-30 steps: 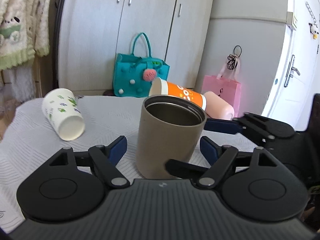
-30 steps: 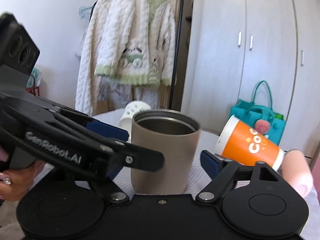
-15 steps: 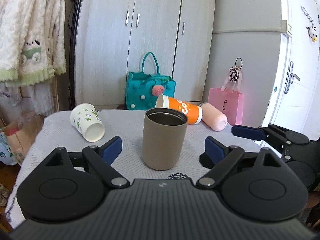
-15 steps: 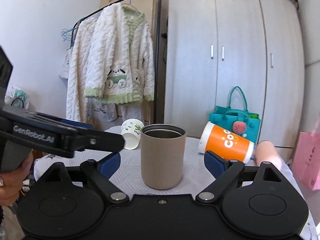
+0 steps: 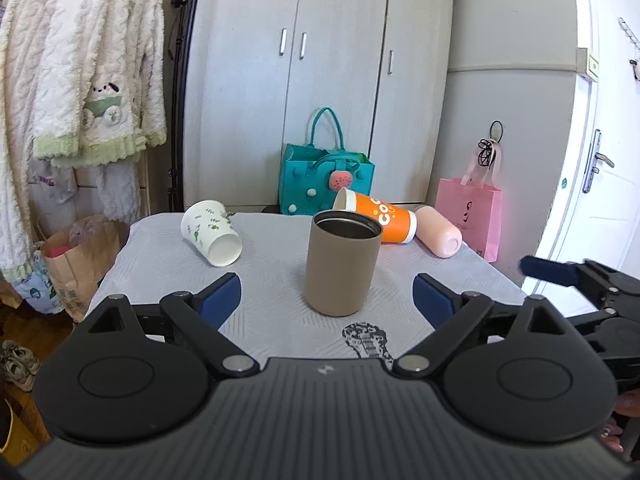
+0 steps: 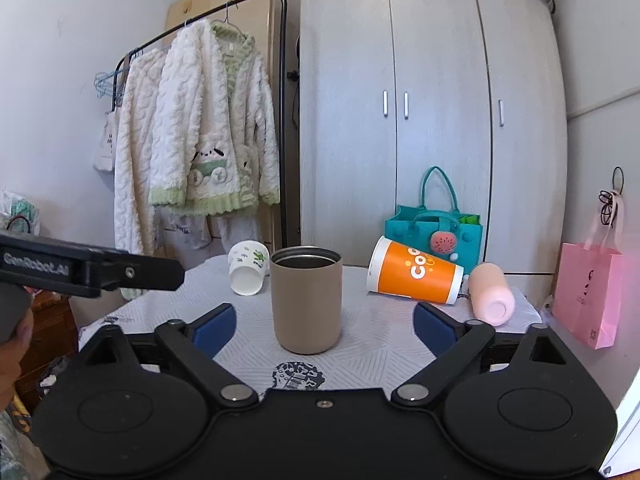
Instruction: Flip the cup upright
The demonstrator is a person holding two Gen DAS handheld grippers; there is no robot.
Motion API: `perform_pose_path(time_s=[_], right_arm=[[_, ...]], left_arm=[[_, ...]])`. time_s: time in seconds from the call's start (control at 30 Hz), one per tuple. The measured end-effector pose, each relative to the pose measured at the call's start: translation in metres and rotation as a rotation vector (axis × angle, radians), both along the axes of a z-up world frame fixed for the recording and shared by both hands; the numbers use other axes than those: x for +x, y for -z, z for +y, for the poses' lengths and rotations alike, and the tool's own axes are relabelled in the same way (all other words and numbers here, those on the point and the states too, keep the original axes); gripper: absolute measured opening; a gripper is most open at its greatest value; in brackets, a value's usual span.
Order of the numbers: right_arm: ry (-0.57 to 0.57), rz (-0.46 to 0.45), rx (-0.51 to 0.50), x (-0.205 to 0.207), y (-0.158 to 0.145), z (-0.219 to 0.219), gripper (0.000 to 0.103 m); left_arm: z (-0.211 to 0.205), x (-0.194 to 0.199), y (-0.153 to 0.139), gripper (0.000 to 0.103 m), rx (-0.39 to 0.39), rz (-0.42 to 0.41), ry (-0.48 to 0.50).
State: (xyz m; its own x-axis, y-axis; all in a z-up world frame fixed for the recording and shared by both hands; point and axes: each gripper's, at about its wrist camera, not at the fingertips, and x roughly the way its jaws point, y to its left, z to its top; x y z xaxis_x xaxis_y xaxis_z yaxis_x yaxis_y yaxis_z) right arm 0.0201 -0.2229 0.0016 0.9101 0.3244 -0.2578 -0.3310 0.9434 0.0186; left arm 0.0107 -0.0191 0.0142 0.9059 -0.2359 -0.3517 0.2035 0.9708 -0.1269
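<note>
A tan metal cup (image 5: 342, 262) stands upright on the grey-clothed table (image 5: 160, 264), mouth up; it also shows in the right wrist view (image 6: 307, 298). My left gripper (image 5: 326, 296) is open and empty, drawn back in front of the cup. My right gripper (image 6: 324, 324) is open and empty, also short of the cup. The right gripper's fingers (image 5: 548, 270) show at the right edge of the left wrist view. A white paper cup (image 5: 211, 233), an orange cup (image 5: 376, 220) and a pink bottle (image 5: 439, 235) lie on their sides behind.
A teal bag (image 5: 326, 184) and a pink bag (image 5: 472, 216) stand behind the table by the wardrobe (image 6: 400, 120). White robes (image 6: 208, 128) hang on a rack at the left. A paper bag (image 5: 76, 256) sits on the floor left of the table.
Both grippers have pulled back from the tan cup, which stays upright on the table. The cup looks smaller and farther off in both views.
</note>
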Motion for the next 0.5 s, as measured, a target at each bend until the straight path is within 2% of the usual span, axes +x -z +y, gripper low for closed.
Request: perform_pose_path(time_s=[0.17, 0.37, 0.5], right_arm=[[0.019, -0.016, -0.023, -0.012, -0.004, 0.003, 0.103], [0.064, -0.005, -0.009, -0.016, -0.003, 0.003, 0.103], [0.117, -0.014, -0.034, -0.017, 0.004, 0.006, 0.103]], left_arm=[[0.000, -0.010, 0.000, 0.103, 0.006, -0.004, -0.032], [0.003, -0.014, 0.004, 0.103, -0.033, -0.008, -0.029], [0.005, -0.015, 0.010, 0.103, -0.044, -0.029, -0.053]])
